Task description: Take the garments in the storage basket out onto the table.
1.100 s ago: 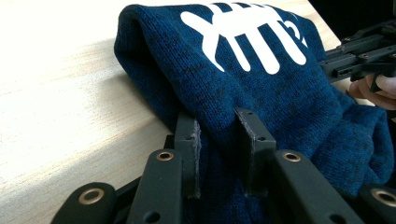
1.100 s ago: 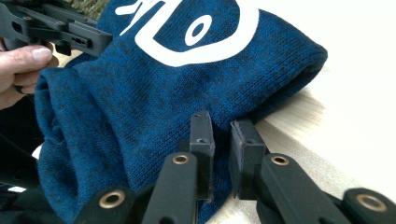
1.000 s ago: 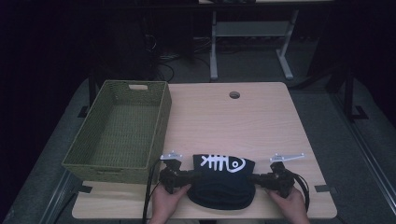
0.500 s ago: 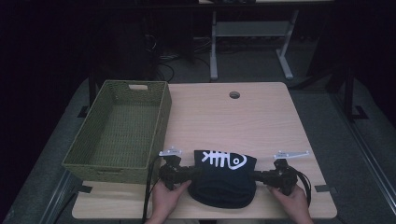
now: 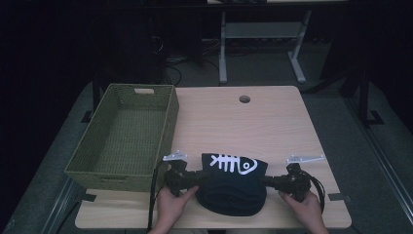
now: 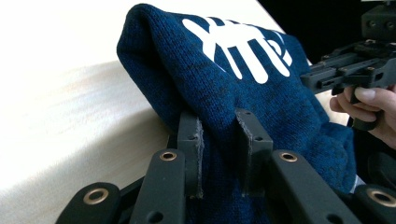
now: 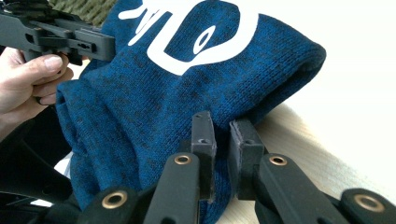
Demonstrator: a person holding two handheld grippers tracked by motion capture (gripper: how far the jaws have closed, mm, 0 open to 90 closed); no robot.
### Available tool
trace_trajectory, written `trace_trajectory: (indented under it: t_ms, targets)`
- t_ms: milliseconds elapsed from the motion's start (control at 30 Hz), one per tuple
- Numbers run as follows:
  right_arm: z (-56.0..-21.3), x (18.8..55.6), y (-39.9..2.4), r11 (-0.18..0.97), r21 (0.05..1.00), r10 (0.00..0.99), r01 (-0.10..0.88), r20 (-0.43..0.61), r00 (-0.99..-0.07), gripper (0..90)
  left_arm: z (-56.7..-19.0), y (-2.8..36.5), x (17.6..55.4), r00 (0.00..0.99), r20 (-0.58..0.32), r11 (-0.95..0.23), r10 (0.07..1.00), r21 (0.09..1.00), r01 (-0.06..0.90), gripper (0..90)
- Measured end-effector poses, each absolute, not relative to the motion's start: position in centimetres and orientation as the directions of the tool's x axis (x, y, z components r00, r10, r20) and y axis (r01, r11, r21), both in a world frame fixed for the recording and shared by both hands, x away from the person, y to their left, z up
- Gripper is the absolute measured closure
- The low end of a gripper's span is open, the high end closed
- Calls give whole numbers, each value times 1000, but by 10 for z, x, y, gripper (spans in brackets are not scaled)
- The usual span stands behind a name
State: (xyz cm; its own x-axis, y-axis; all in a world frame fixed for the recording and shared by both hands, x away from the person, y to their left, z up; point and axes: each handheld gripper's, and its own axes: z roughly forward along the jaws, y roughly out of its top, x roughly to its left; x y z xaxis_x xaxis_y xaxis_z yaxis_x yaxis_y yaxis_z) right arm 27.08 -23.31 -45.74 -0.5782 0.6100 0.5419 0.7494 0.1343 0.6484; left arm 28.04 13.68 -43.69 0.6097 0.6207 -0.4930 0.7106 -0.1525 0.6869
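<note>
A dark blue knit garment point(image 5: 233, 187) with a white fish-skeleton print point(image 5: 234, 165) lies folded near the table's front edge. My left gripper point(image 5: 202, 178) is shut on its left side, where blue knit point(image 6: 243, 79) is pinched between the two black pads point(image 6: 219, 126). On the garment's right side my right gripper point(image 5: 267, 181) is shut on the fabric point(image 7: 154, 93), which bunches between its pads point(image 7: 219, 126). Each gripper view also shows the other hand and its gripper beyond the cloth. The garment sags between the two grips.
A green woven basket point(image 5: 112, 178) stands empty at the table's left, close to my left gripper. The wooden table point(image 5: 253, 126) has a round cable hole point(image 5: 244, 99) near its far edge. A white desk frame point(image 5: 263, 34) stands on the dark floor behind.
</note>
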Motion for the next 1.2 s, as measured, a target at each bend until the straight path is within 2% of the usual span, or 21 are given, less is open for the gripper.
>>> trace_trajectory:
  t_ms: [600,1200]
  targets:
    - [-421,279,-225,118,680,582,724,543,-605,819,-394,150,287,636,-488,-130,598,723,678,743]
    - [-368,304,-182,146,714,547,685,519,-657,819,-345,200,299,624,-495,-74,605,745,663,743]
